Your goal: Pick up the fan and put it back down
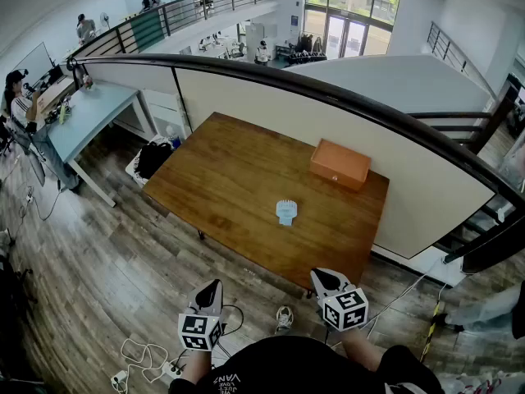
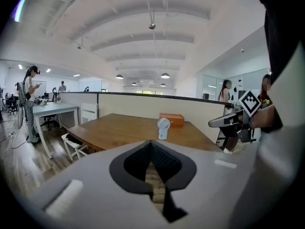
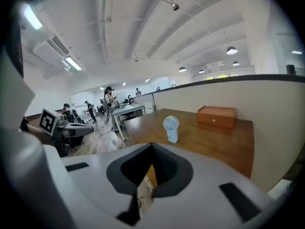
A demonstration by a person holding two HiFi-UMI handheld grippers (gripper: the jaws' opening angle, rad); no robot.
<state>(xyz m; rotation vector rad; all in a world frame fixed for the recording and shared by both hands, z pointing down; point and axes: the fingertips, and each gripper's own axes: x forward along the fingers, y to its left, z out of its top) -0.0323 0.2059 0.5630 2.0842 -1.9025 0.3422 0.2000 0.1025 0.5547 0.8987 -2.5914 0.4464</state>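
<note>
A small pale blue fan [image 1: 285, 212] stands upright near the middle of the brown wooden table [image 1: 221, 179]. It also shows in the left gripper view as the fan [image 2: 163, 128] and in the right gripper view as the fan [image 3: 171, 128]. My left gripper [image 1: 212, 288] and my right gripper [image 1: 321, 279] hang short of the table's near edge, both shut with nothing between their jaws. In their own views the left gripper [image 2: 151, 144] and the right gripper [image 3: 151, 147] point at the table from a distance.
An orange-brown wooden box [image 1: 340, 163] lies at the table's far right, behind the fan. A low partition wall with a dark rail [image 1: 328, 93] runs behind the table. A light blue desk [image 1: 90, 113] stands to the left; cables [image 1: 143, 359] lie on the wooden floor.
</note>
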